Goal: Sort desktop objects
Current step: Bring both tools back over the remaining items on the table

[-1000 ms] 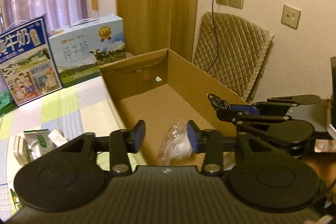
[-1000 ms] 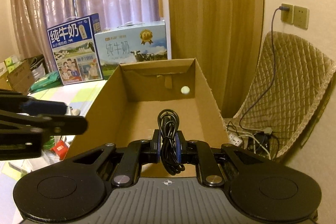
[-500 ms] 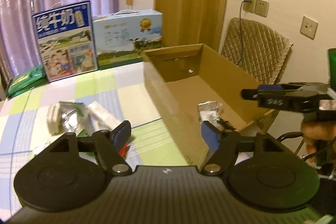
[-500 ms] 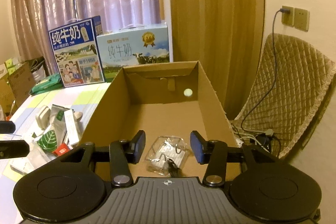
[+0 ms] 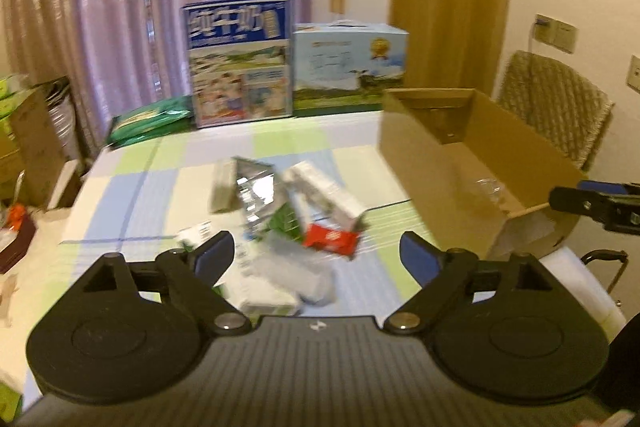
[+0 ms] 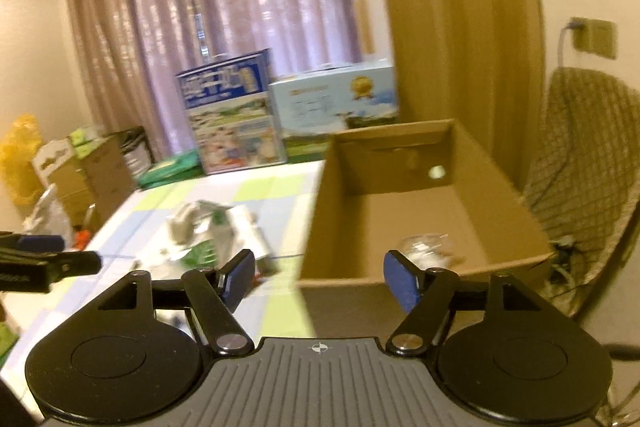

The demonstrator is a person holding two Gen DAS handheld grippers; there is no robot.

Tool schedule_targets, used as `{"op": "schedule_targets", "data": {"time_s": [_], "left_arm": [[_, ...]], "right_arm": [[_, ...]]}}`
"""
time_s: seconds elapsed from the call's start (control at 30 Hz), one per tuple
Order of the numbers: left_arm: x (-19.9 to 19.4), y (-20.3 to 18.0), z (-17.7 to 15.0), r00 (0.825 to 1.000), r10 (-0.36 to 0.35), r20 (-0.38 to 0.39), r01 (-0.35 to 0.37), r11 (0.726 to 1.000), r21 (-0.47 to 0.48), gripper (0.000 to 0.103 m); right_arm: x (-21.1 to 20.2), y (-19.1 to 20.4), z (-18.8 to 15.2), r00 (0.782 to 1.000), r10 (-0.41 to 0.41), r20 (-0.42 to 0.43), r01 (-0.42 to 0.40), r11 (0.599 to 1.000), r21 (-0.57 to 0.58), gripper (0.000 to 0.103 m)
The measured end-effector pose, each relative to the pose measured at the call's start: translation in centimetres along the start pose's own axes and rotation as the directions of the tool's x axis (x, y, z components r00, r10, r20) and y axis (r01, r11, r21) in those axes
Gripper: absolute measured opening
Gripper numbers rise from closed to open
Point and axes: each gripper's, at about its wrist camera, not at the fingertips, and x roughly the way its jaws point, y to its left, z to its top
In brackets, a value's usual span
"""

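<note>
Warm, dim indoor light; daylight glows through sheer mauve curtain (image 5: 120, 7). Motion blur smears both views, heaviest on scattered packets (image 5: 280, 211). Fisheye bends edges, corners vignetted dark.

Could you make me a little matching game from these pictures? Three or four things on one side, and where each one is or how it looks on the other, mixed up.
Things:
1. cardboard box
2. red packet
3. clear plastic bag
4. left gripper

Places or states:
A. lying inside the box
B. open, holding nothing
C. standing open-topped at the table's right edge
D. on the checked tablecloth, among the pile of small packages

Pairs: 1-C, 2-D, 3-A, 4-B
</note>
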Motion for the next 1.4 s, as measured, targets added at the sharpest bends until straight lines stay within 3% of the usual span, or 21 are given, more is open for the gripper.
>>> {"op": "schedule_targets", "data": {"time_s": [0.3, 0.5, 0.7, 0.9, 1.03, 1.2, 1.3, 1.4], "left_arm": [[-2.4, 4.1, -2.0, 0.995, 0.100, -0.021, -0.101, 0.995, -0.024, 0.093], [-2.2, 6.1, -3.0, 0.992, 0.114, -0.051, -0.117, 0.992, -0.052, 0.093], [-0.3, 7.5, -3.7, 0.992, 0.093, -0.084, -0.099, 0.992, -0.079, 0.093], [3.4, 7.8, -3.9, 0.992, 0.046, -0.121, -0.052, 0.997, -0.049, 0.092], [6.2, 8.3, -4.0, 0.988, -0.020, -0.152, 0.010, 0.997, -0.072, 0.078], [9.2, 8.7, -4.4, 0.983, -0.055, -0.176, 0.041, 0.996, -0.084, 0.073], [10.3, 9.4, -4.6, 0.978, -0.101, -0.180, 0.076, 0.987, -0.140, 0.062], [11.1, 9.2, -4.7, 0.975, -0.114, -0.189, 0.086, 0.985, -0.150, 0.058]], "right_arm": [[1.6, 5.5, -2.4, 0.990, 0.112, -0.081, -0.119, 0.988, -0.095, 0.078], [3.3, 7.8, -3.1, 0.974, 0.174, -0.143, -0.199, 0.963, -0.181, 0.082], [6.7, 9.4, -3.5, 0.951, 0.229, -0.209, -0.282, 0.918, -0.278, 0.082], [10.8, 10.3, -3.7, 0.941, 0.214, -0.261, -0.291, 0.906, -0.308, 0.082], [13.7, 10.9, -4.0, 0.939, 0.191, -0.286, -0.286, 0.896, -0.341, 0.082], [16.9, 11.2, -4.8, 0.929, 0.182, -0.324, -0.302, 0.877, -0.373, 0.082], [18.8, 11.1, -5.2, 0.923, 0.174, -0.342, -0.303, 0.878, -0.371, 0.082], [20.1, 10.9, -5.4, 0.919, 0.180, -0.350, -0.309, 0.880, -0.360, 0.082]]}}
